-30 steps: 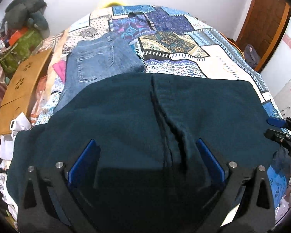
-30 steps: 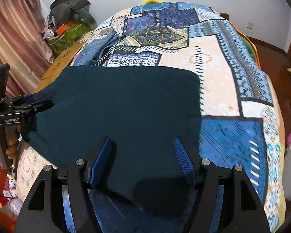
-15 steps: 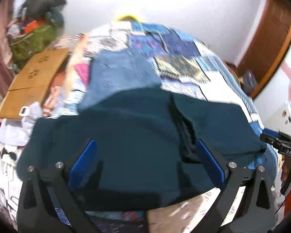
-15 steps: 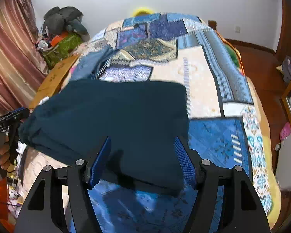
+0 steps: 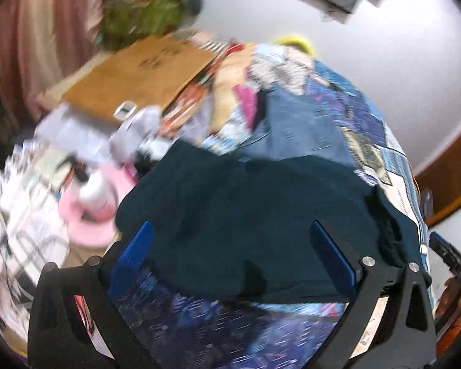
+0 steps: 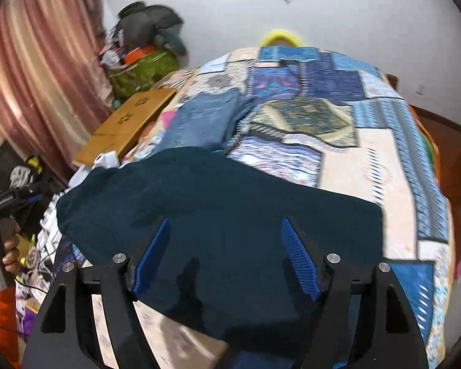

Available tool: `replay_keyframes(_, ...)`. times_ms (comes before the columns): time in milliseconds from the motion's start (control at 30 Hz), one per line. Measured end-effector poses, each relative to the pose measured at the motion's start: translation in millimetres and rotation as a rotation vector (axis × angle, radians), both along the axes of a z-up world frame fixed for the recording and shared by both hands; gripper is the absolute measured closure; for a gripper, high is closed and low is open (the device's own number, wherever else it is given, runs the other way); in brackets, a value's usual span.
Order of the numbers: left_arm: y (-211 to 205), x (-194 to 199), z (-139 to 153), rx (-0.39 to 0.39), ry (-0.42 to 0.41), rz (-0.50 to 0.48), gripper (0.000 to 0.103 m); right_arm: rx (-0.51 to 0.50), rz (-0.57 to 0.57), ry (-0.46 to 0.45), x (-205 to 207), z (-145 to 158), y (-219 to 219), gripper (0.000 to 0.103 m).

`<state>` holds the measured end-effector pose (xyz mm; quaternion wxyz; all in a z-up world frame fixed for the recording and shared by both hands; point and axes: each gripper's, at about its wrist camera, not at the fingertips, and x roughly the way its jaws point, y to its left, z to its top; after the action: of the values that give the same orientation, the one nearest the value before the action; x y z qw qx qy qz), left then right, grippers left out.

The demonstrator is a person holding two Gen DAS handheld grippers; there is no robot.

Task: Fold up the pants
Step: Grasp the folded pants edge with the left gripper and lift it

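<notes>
The dark teal pants (image 5: 255,215) lie folded on the patchwork bedspread (image 6: 368,160) near the bed's front edge; they also show in the right wrist view (image 6: 218,215). My left gripper (image 5: 230,243) is open and empty, above the pants' near left part. My right gripper (image 6: 226,240) is open and empty, above the pants' near edge. The left gripper also shows at the left edge of the right wrist view (image 6: 15,196). The right gripper shows at the right edge of the left wrist view (image 5: 445,252).
Folded blue jeans (image 6: 206,120) lie on the bed behind the teal pants. A brown cardboard piece (image 6: 129,123) leans beside the bed on the left. Clutter and a green bag (image 6: 138,70) sit by the pink curtain (image 6: 37,70). A pink object (image 5: 89,215) lies left.
Both grippers have pulled back and up from the pants, so more of the bed and room shows. The left view has swung left and is blurred. Both stay open.
</notes>
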<state>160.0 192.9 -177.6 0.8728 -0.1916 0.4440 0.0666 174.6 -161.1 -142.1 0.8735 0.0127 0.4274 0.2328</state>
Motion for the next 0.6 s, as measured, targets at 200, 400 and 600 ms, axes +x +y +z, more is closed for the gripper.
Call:
replay_keyframes(200, 35.9, -17.4, -42.7, -0.113, 0.094, 0.076, 0.000, -0.022, 0.048, 0.037, 8.0, -24.0, 40.8, 0.032)
replay_keyframes(400, 49.7, -25.5, -85.6, -0.341, 0.168, 0.107, 0.003, -0.025, 0.046, 0.073, 9.9, -32.8, 47.2, 0.032)
replay_keyframes(600, 54.0, -19.2, -106.0, -0.483, 0.159, 0.108, 0.003, -0.051, 0.070, 0.086, 8.6, -34.0, 53.9, 0.032)
